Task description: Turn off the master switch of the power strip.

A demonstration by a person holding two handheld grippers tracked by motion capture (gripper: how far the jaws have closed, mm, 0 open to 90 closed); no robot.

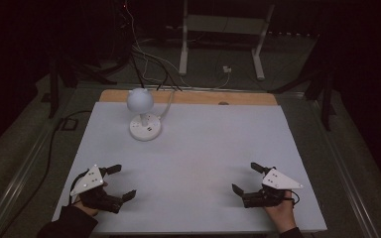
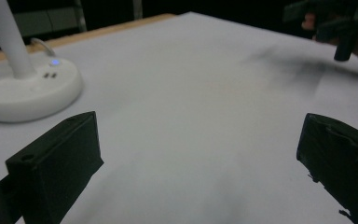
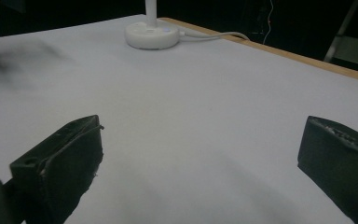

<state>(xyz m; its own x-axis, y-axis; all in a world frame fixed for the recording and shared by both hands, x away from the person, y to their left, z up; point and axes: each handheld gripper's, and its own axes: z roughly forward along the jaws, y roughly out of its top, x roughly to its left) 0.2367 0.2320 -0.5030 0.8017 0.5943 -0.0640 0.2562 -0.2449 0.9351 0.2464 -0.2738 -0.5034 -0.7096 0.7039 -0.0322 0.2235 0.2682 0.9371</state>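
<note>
Nothing begun yet, by the look of it. At lower left of the high view, left gripper [image 1: 121,181] resting low over the white table sheet [image 1: 203,158], jaws spread wide, nothing between them; same wide gap at the bottom of the left gripper view, with bare sheet in between. Up and slightly right of it, in the upper left part of the sheet, a white desk lamp [image 1: 143,115]: round globe-shaped head on a short stem, round flat base [image 2: 30,91] with a small lit blue dot and 2 small buttons, cable trailing off the far edge over the wooden table rim [image 1: 188,97]. Lamp well apart from both grippers, untouched, upright. Nearest to the left gripper, so probably the thing to be worked on, though that stays a guess.

At lower right of the high view, right gripper [image 1: 245,178], held by a hand [image 1: 280,213], jaws likewise released and wide, holding nothing. In the right gripper view, lamp base [image 3: 151,35] far off at upper centre, cable running right along the wooden edge.

Judged state: 0 steps done, both tools at a starting pose near the person's edge, sheet otherwise bare. Left to do: the whole job, starting with a reach toward the lamp from the left side, then whatever contact with base or head is called for.
</note>
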